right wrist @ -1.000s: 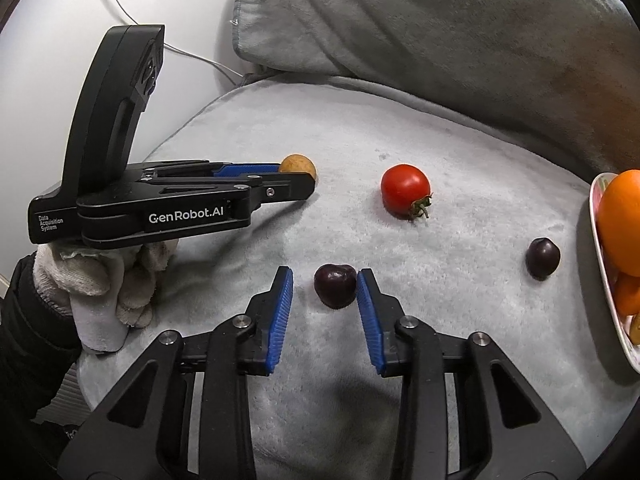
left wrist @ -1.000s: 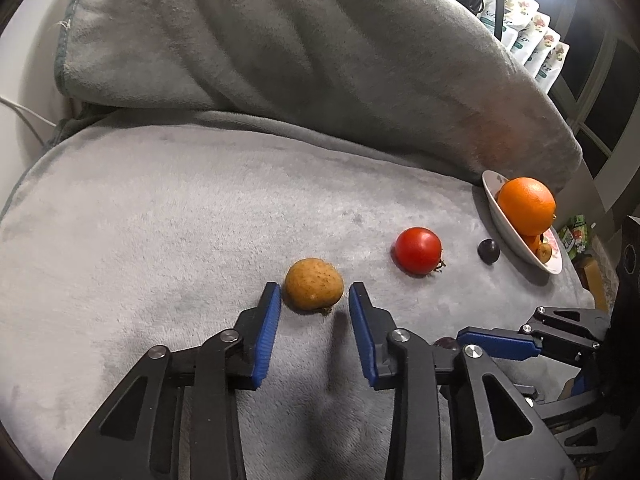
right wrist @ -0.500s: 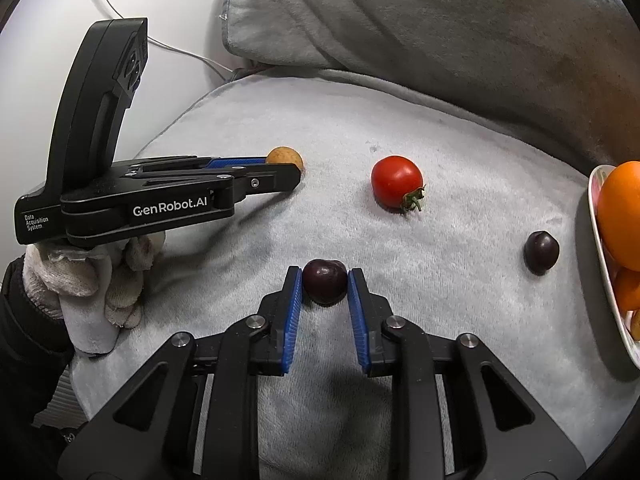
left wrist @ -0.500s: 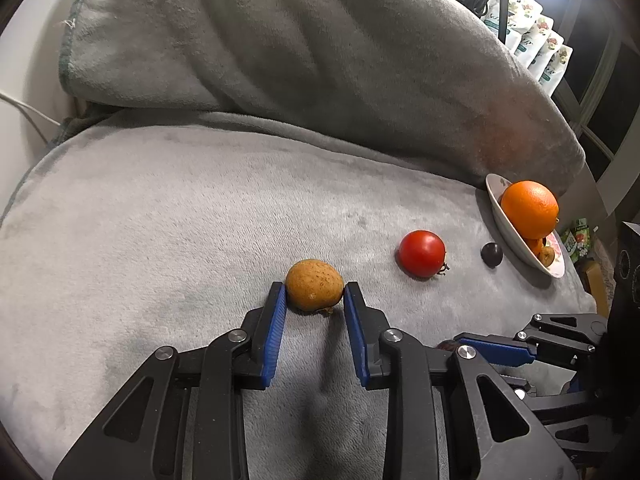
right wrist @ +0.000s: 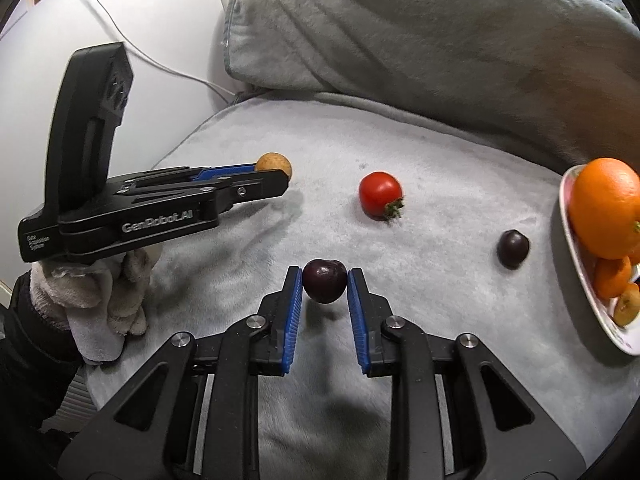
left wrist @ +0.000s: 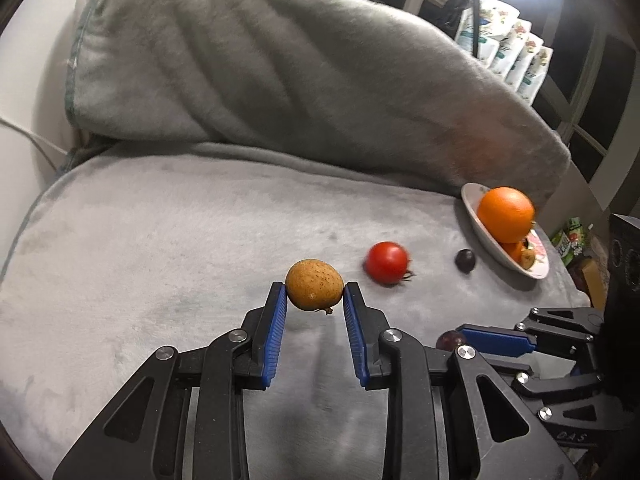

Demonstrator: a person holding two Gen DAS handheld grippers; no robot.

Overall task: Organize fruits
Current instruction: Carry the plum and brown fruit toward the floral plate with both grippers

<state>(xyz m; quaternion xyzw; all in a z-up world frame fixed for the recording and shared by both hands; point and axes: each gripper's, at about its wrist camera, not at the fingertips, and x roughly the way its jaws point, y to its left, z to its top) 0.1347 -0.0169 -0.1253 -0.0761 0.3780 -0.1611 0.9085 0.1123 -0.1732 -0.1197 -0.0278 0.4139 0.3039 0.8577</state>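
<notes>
Left gripper (left wrist: 315,296) fingers clamped on round speckled tan fruit (left wrist: 314,285), lifted just off grey plush cushion (left wrist: 160,248). Right gripper (right wrist: 324,286) fingers pinch dark purple cherry (right wrist: 324,286). Red tomato (right wrist: 380,194) and second dark cherry (right wrist: 513,249) lie on cushion left of white bowl (right wrist: 592,312) holding large orange (right wrist: 606,206).

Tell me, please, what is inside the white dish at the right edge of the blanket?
The white dish holds a large orange on top, with smaller orange fruits beneath it. The large orange covers whatever lies under and behind it.
</notes>
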